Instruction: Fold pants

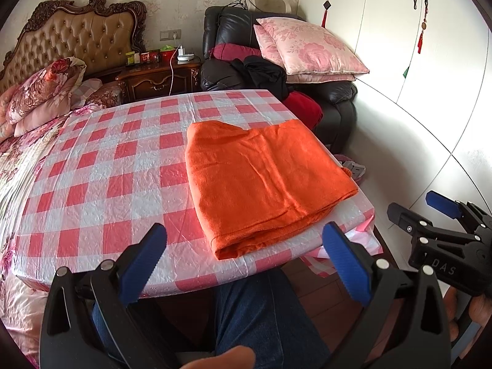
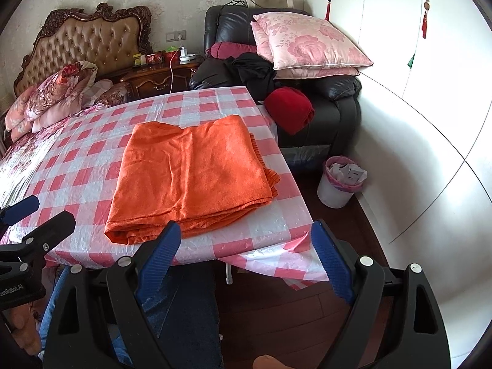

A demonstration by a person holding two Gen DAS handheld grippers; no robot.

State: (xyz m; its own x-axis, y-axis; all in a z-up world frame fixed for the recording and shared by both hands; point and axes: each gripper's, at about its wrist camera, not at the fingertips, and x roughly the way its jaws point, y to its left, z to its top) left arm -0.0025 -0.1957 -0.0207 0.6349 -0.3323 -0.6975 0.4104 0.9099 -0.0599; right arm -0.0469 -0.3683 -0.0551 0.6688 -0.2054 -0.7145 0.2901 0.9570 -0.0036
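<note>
Red-and-white checked tablecloth (image 1: pixel 101 166) covers a table set against a bed with a tufted headboard (image 1: pixel 83 35); a black leather armchair (image 2: pixel 335 98) piled with pink pillows (image 2: pixel 307 43) stands behind. Orange pants (image 2: pixel 190 169) lie folded into a thick rectangle near the table's front right corner. Both the left gripper (image 1: pixel 243 258) and right gripper (image 2: pixel 246 258) hang short of the table's near edge, blue fingers (image 2: pixel 160 258) spread wide, pinching nothing. A white wastebasket (image 2: pixel 335 187) sits on the floor.
</note>
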